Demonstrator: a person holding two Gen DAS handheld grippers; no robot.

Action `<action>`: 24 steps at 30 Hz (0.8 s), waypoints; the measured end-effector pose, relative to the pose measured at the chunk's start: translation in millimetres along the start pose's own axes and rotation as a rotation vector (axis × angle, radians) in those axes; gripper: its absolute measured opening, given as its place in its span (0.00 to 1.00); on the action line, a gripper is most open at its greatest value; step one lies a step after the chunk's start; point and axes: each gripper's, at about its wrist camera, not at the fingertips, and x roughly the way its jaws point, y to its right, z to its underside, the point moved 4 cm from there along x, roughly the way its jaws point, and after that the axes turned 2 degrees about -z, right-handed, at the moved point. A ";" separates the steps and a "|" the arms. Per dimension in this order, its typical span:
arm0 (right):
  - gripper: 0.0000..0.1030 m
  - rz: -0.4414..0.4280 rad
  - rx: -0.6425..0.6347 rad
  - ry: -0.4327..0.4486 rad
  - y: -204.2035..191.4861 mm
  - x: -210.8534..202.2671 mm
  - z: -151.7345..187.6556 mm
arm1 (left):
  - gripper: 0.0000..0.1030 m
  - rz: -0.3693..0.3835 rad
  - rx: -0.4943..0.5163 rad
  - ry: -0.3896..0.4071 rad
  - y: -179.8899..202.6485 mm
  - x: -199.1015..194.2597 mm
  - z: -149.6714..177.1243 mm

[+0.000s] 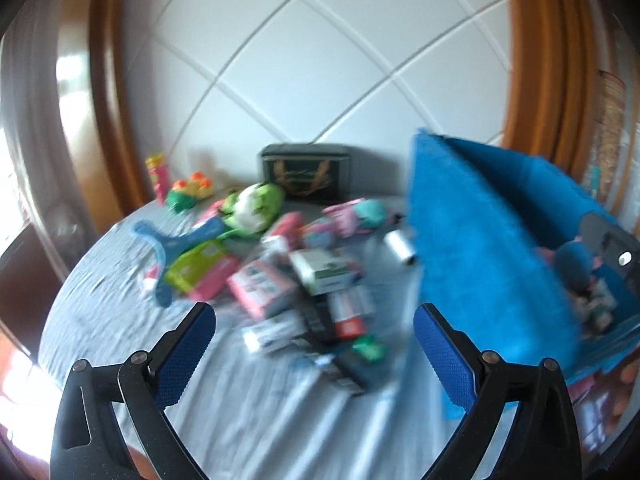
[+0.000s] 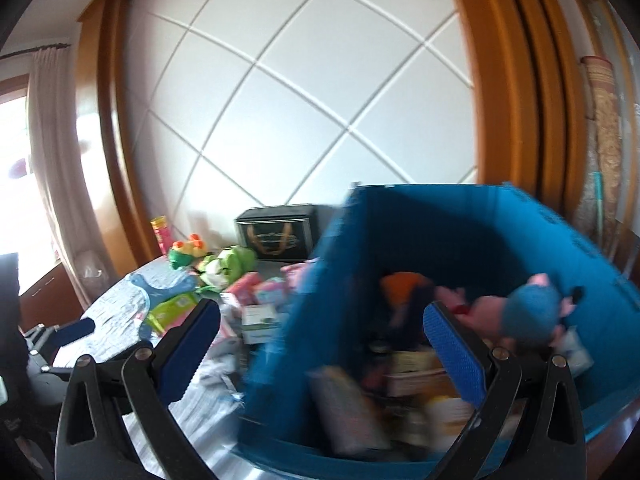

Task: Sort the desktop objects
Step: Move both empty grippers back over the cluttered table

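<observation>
Both views are smeared with motion blur, so I note only the coarse layout.

My left gripper (image 1: 314, 324) has its jaws spread wide, nothing between the blue pads (image 1: 188, 344). It hangs above the pale blue tablecloth (image 1: 280, 420), facing the heap of loose things in the middle of the table. In that heap I can make out a pink box (image 1: 262, 286), a white and green box (image 1: 326, 272), a lime green packet (image 1: 196, 266) and a small green object (image 1: 370, 348) nearest the fingers. Further back lie a blue hanger-shaped piece (image 1: 168, 242), a green plush toy (image 1: 254, 206), a green and orange toy (image 1: 188, 190) and a pink tube (image 1: 157, 174) standing upright. A dark box with gold print (image 1: 306, 174) sits against the white panelled wall (image 1: 320, 60). A white roll (image 1: 400, 246) lies just beside the blue bin (image 1: 472, 248), which fills the right of this view.

My right gripper (image 2: 322, 326) is also spread wide and empty. It straddles the near wall of the blue bin (image 2: 460, 216): the left pad is over the tablecloth (image 2: 120, 304), the right pad (image 2: 452, 344) over the bin's inside. The bin holds a pink toy with a blue cap (image 2: 520, 312), something orange (image 2: 402, 284) and several boxes, too blurred to identify. The unsorted heap is left of the bin on the table.
</observation>
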 end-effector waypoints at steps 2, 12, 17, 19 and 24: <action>1.00 -0.010 -0.005 -0.007 -37.2 16.0 3.6 | 0.98 -0.023 0.002 -0.027 -43.2 18.0 7.0; 1.00 -0.001 -0.018 -0.184 -170.0 107.0 46.9 | 0.98 -0.106 -0.037 -0.167 -199.1 99.0 28.0; 1.00 0.028 -0.005 -0.293 -177.7 152.7 65.2 | 0.98 -0.112 -0.101 -0.223 -235.9 138.0 33.5; 1.00 0.021 -0.009 -0.325 -180.2 173.4 71.2 | 0.98 -0.121 -0.115 -0.248 -243.8 154.7 34.0; 1.00 -0.022 -0.018 -0.395 -189.3 236.0 81.3 | 0.98 -0.156 -0.127 -0.290 -260.3 194.7 33.5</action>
